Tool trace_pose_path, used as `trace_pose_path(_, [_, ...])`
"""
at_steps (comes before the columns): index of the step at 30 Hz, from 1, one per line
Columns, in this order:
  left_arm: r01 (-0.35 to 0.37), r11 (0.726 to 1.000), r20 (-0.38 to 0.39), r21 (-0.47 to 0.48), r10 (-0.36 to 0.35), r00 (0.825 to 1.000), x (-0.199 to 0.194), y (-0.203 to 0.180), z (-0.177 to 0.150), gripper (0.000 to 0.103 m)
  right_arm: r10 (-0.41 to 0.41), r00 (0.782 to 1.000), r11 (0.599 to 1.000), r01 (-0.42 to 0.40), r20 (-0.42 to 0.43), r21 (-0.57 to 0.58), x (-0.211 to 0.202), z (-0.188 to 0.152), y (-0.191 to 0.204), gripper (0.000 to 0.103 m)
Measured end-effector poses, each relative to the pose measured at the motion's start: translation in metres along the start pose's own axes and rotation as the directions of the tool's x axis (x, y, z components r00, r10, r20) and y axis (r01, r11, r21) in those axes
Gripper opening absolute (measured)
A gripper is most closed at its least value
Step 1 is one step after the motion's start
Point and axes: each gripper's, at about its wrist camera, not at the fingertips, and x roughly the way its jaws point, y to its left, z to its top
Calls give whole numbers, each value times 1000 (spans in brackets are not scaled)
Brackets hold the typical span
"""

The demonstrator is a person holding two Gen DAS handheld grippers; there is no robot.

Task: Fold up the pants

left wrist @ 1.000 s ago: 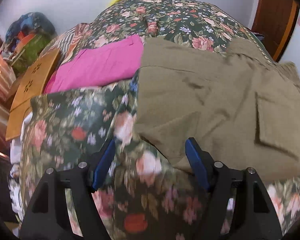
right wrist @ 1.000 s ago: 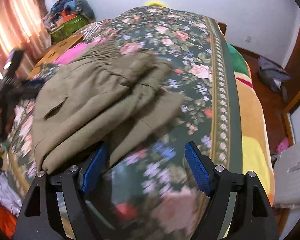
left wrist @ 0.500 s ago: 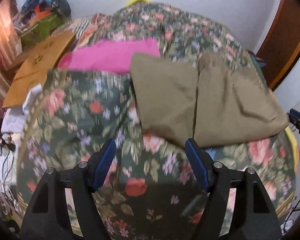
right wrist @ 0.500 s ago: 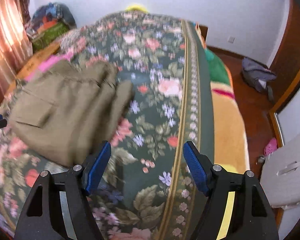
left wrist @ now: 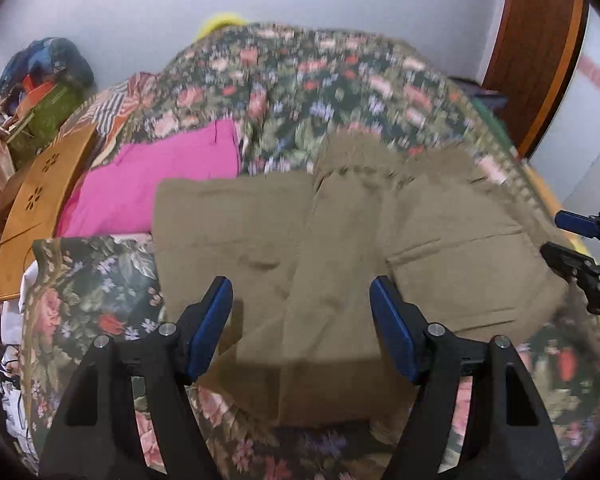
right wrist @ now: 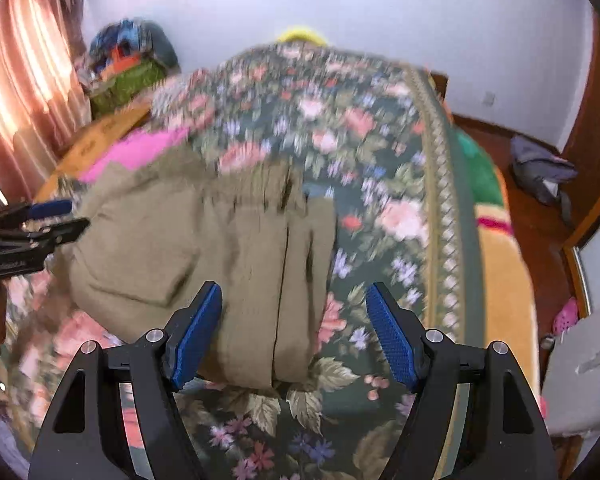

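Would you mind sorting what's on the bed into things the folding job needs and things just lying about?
Job:
olive pants
left gripper, open
right gripper, open

Lying about:
pink garment
wooden board
floral bedspread

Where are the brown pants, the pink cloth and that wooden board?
brown pants (left wrist: 340, 248), left wrist view, on the flat middle of the fabric.
pink cloth (left wrist: 156, 184), left wrist view, on its centre.
wooden board (left wrist: 40, 204), left wrist view, on its face.

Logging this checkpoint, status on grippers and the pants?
Left gripper open, empty, over khaki pants. Right gripper open, empty, at their near edge. Pants folded on floral bedspread. Pink garment alongside, touching far corner.
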Motion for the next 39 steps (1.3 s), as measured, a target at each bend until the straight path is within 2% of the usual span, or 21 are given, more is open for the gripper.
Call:
trace_pose_path(4, [14, 999, 2, -32, -14, 1000, 8, 16, -9, 79, 49, 998, 999, -48, -29, 21, 10, -10, -6, 71])
trace_pose_path(7, [-48, 998, -2, -31, 48, 999, 11, 28, -12, 80, 60, 998, 998, -59, -37, 17, 11, -10, -7, 71])
trace_pose_path(10, [-49, 997, -9, -57, 48, 999, 10, 46, -16, 79, 49, 998, 999, -50, -33, -3, 9, -10, -4, 71])
trace_pose_path(12, [-160, 986, -36, -40, 158, 987, 15, 61, -19, 77, 48, 998, 999, -48, -31, 0, 9, -10, -5, 71])
trace_pose_path(13, [-193, 980, -54, -40, 191, 980, 19, 72, -22, 76, 49, 998, 999, -49, -32, 3, 8, -10, -6, 71])
trace_pose_path(16, [-173, 979, -91, -106, 164, 982, 18, 102, -27, 70, 48, 998, 999, -47, -32, 12, 8, -10, -6, 71])
trace_pose_path(19, [-161, 979, -50, -128, 156, 986, 5, 112, -23, 70, 33, 999, 999, -33, -30, -3, 6, -9, -4, 71])
trace_pose_path(23, [-70, 989, -6, -133, 70, 998, 0, 106, -1, 74, 21, 999, 1000, -22, -35, -16, 5, -6, -2, 71])
trace_pose_path(26, [-35, 996, -10, -84, 34, 999, 21, 86, 22, 77, 19, 999, 1000, -19, -37, -14, 5, -6, -2, 71])
trace_pose_path(29, [-79, 996, -43, -50, 77, 996, 52, 78, 37, 77, 23, 999, 1000, -23, -38, -3, 6, -7, -3, 71])
trace_pose_path(31, [-81, 995, -55, -62, 78, 995, 69, 84, 45, 79, 26, 999, 1000, -26, -40, -1, 6, -7, -3, 71])
trace_pose_path(33, [-116, 990, -54, -74, 113, 992, 75, 94, 48, 79, 25, 999, 1000, -25, -41, -6, 6, -7, -3, 71])
trace_pose_path(34, [-161, 984, -53, -78, 157, 986, 77, 103, 50, 79, 22, 999, 1000, -23, -40, -10, 6, -7, -2, 71])
trace_pose_path(37, [-230, 967, -72, -110, 223, 972, 78, 127, 47, 79, 19, 999, 1000, -20, -38, -22, 6, -7, -1, 71])
trace_pose_path(39, [-223, 964, -80, -142, 213, 974, 73, 143, 43, 79, 23, 999, 1000, -23, -39, -21, 6, -7, -2, 72])
